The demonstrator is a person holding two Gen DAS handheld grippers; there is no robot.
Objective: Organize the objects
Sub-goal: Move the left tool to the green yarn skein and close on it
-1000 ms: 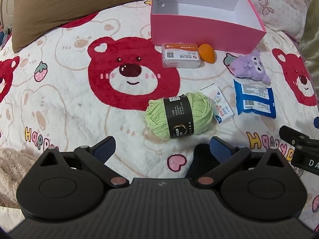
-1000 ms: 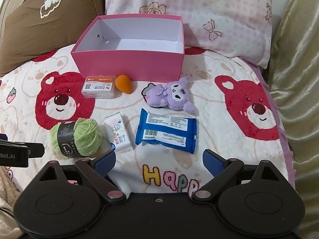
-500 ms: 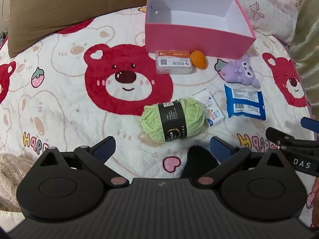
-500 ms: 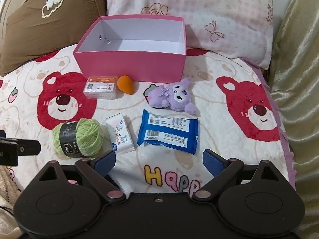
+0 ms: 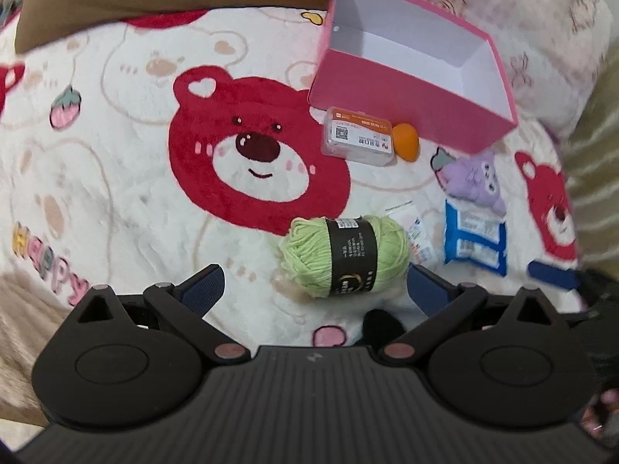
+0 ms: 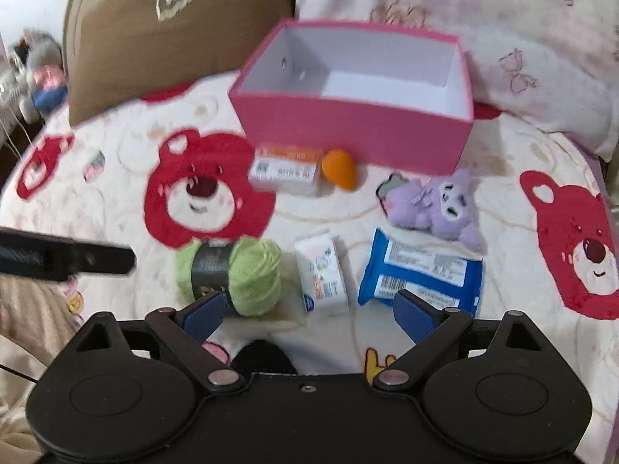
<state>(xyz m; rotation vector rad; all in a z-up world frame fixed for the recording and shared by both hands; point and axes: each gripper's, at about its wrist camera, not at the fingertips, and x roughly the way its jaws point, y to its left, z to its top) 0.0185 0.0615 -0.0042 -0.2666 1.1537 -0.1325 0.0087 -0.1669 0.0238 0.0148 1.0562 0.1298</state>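
An empty pink box [image 5: 406, 89] [image 6: 348, 127] stands at the back of the bear blanket. In front of it lie a clear labelled case [image 5: 359, 141] [image 6: 284, 170], an orange sponge [image 5: 406, 141] [image 6: 340, 168] and a purple plush [image 5: 474, 176] [image 6: 433, 205]. Nearer me lie a green yarn ball [image 5: 344, 255] [image 6: 232, 272], a white tissue pack [image 5: 419, 239] [image 6: 321, 278] and a blue wipes pack [image 5: 474, 237] [image 6: 421, 270]. My left gripper [image 5: 315, 290] is open just short of the yarn. My right gripper [image 6: 307, 311] is open, the tissue pack just ahead between its fingers.
A brown pillow [image 6: 174, 34] and a pink-patterned pillow [image 6: 522, 38] lie behind the box. A gold-green quilt [image 5: 595, 178] borders the right side. A beige blanket [image 5: 23, 309] lies at the near left. The left gripper's finger [image 6: 65, 257] crosses the right wrist view.
Both grippers have moved forward and lower toward the items. The yarn now lies close before the left fingers, and the tissue pack close before the right fingers. Both stay open.
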